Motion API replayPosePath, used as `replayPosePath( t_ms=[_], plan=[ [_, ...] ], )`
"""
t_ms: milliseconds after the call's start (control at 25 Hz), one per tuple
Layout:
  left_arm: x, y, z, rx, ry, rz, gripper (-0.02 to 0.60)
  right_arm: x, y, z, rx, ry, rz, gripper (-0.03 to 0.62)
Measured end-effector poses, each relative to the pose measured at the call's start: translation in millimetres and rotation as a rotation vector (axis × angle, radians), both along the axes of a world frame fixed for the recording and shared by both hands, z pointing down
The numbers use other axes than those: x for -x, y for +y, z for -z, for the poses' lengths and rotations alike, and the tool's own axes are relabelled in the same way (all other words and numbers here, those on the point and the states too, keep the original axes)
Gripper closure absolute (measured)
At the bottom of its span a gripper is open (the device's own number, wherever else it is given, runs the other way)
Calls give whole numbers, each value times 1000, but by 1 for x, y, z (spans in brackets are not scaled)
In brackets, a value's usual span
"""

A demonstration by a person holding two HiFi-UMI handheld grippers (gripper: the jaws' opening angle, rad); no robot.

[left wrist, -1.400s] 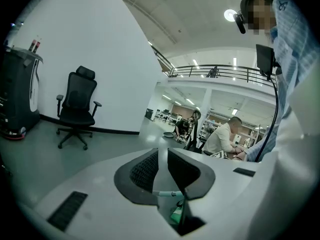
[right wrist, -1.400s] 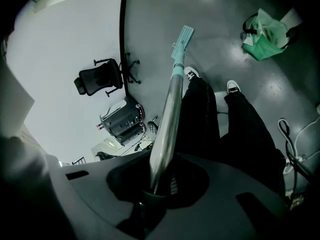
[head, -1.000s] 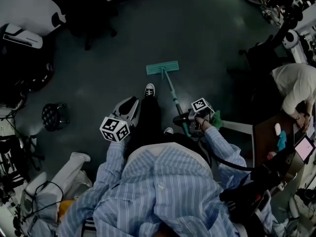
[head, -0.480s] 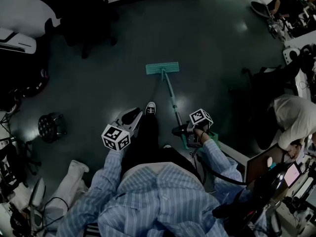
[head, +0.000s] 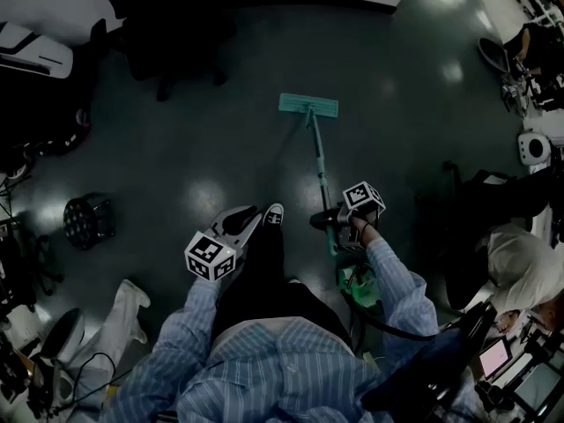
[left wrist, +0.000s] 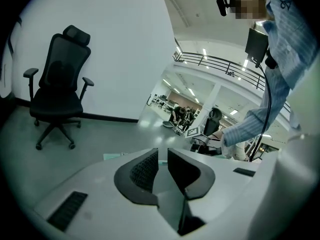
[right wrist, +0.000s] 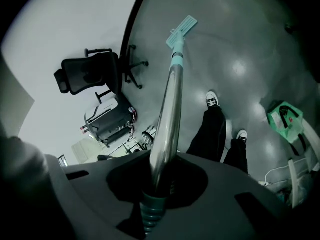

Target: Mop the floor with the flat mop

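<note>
Flat mop [head: 318, 161] has a teal rectangular head, shiny silver pole.

Shirt [head: 291, 368]: light blue with fine white stripes, long sleeves.
Trousers [head: 264, 267]: black.
Shoes [right wrist: 212, 100]: 2, black with white toe caps.
Left gripper [left wrist: 162, 156]: white shell, dark ribbed pads [left wrist: 144, 170], black-and-white marker cube [head: 210, 256].
Right gripper [right wrist: 160, 184]: dark shell, similar cube, black cable [head: 392, 327].

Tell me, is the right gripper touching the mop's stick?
Touching. The right gripper view shows the right gripper with its jaws closed around the mop handle, which runs straight out from between them.
</note>
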State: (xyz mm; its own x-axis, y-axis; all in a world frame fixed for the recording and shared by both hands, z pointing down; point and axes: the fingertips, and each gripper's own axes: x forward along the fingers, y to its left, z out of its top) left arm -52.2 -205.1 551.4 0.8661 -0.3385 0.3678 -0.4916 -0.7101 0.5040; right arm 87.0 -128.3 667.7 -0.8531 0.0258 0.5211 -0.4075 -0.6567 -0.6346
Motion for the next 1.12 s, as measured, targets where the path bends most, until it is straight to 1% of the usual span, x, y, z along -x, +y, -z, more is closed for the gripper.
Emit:
replayPosePath(
  t_ms=[160, 320, 480, 600, 680, 760, 920, 1000, 1120],
  plan=[
    [3, -21, -12, 33, 2, 26, 523, -21, -73, -23, -11, 53, 30, 536],
    [8, -41, -24, 71, 2, 40, 523, -41, -156, -40, -31, 117, 27, 536],
    [11, -55, -38, 123, 18, 93, 523, -65, -229, -57, -66, 201, 48, 537],
    [12, -63, -43, 137, 28, 121, 523, -82, -277, -64, -82, 255, 84, 537],
    [11, -68, -44, 144, 36, 136, 523, -89, -308, -64, -85, 267, 73, 537],
    [11, -70, -49, 153, 39, 147, 523, -92, -336, -64, -88, 266, 35, 537],
    [14, -69, -58, 170, 39, 154, 523, -100, -374, -70, -79, 275, -59, 537],
    [12, -66, -62, 177, 43, 152, 523, -109, -382, -76, -75, 295, -98, 537],
    [9, -65, -65, 174, 42, 137, 523, -115, -380, -79, -84, 304, -110, 537]
  ],
)
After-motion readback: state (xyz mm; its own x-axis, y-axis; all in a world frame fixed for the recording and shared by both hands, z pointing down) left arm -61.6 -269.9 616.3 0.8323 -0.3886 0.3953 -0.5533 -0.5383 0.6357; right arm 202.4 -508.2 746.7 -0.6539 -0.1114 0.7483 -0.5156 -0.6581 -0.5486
